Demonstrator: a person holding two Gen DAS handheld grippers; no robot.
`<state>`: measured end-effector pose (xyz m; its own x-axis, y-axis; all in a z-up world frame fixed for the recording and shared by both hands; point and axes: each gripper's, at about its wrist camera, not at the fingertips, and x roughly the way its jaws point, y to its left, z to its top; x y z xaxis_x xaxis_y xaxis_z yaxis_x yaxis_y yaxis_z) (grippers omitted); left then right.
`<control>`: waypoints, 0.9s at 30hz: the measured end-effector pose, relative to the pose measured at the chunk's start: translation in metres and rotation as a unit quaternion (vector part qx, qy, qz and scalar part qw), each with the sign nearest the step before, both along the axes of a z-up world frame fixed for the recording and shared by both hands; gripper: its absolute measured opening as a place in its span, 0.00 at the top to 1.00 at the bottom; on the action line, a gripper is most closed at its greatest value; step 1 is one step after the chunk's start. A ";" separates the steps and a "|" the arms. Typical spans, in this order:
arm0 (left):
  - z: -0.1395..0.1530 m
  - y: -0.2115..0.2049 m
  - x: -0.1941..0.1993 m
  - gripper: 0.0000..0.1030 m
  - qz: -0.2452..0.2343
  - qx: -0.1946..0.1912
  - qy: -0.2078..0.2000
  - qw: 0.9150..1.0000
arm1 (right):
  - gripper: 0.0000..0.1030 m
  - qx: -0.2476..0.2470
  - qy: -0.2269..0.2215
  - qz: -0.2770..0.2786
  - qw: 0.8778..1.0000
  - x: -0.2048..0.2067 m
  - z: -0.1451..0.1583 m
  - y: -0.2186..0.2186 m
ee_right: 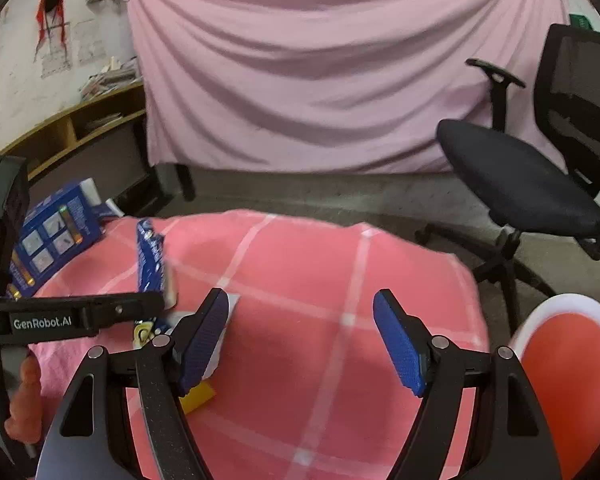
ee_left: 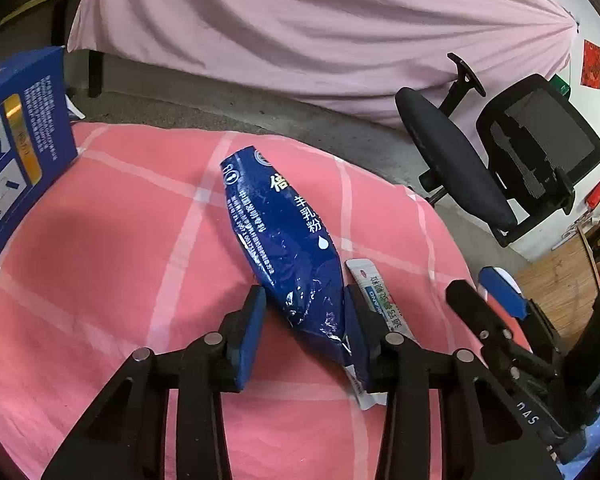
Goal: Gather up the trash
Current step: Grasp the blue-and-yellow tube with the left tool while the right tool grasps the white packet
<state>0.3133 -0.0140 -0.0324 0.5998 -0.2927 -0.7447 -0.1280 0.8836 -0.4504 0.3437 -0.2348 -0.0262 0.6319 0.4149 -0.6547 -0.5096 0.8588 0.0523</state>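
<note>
A crumpled blue foil packet (ee_left: 284, 236) with white Chinese writing lies on the pink checked cloth (ee_left: 112, 264). My left gripper (ee_left: 306, 320) straddles its near end; the right pad touches it, a small gap shows by the left pad. A white sachet (ee_left: 374, 300) lies beside and partly under the right finger. In the right wrist view the blue packet (ee_right: 152, 258) stands up at the left, by the left gripper's finger (ee_right: 72, 316). My right gripper (ee_right: 300, 340) is open and empty above the cloth. A white wrapper (ee_right: 226, 320) and a yellow scrap (ee_right: 198, 398) lie behind its left finger.
A blue box (ee_left: 18, 144) stands at the table's left edge, also in the right wrist view (ee_right: 54, 236). A black office chair (ee_right: 540, 172) stands right of the table, before a pink drape (ee_right: 320, 72). A red, white-rimmed container (ee_right: 572, 376) is at the right.
</note>
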 end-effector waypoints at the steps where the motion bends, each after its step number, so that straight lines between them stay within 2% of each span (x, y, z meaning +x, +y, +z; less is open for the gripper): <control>1: 0.002 0.003 -0.002 0.87 -0.006 -0.002 -0.006 1.000 | 0.29 -0.002 0.003 0.004 1.000 0.000 -0.001 0.002; 6: 0.010 0.001 -0.011 0.91 -0.017 0.032 -0.020 0.999 | 0.37 -0.015 0.021 0.036 0.999 -0.004 -0.005 0.019; 13: 0.006 0.002 -0.038 0.97 -0.023 0.067 -0.040 0.997 | 0.37 -0.031 0.031 0.061 0.997 -0.010 -0.010 0.033; 17: -0.006 0.008 -0.043 1.00 -0.019 0.060 -0.022 0.998 | 0.37 -0.031 0.043 0.060 0.997 -0.006 -0.012 0.035; 18: -0.010 0.011 -0.044 1.00 -0.017 0.046 -0.018 0.999 | 0.37 -0.032 0.046 0.059 0.997 -0.003 -0.013 0.036; 20: -0.011 0.016 -0.046 1.00 -0.011 0.026 -0.024 0.999 | 0.37 -0.033 0.052 0.060 0.996 -0.001 -0.014 0.041; 23: -0.007 0.017 -0.051 1.00 -0.011 0.029 -0.029 0.999 | 0.37 -0.036 0.066 0.064 0.995 0.006 -0.019 0.050; 27: -0.005 0.021 -0.054 1.00 -0.010 0.023 -0.037 0.999 | 0.45 -0.060 0.084 0.073 0.992 0.008 -0.029 0.059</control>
<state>0.2594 0.0069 -0.0374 0.6477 -0.2723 -0.7116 -0.0782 0.9053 -0.4175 0.3517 -0.1756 -0.0552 0.4491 0.4063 -0.7957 -0.6219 0.7816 0.0481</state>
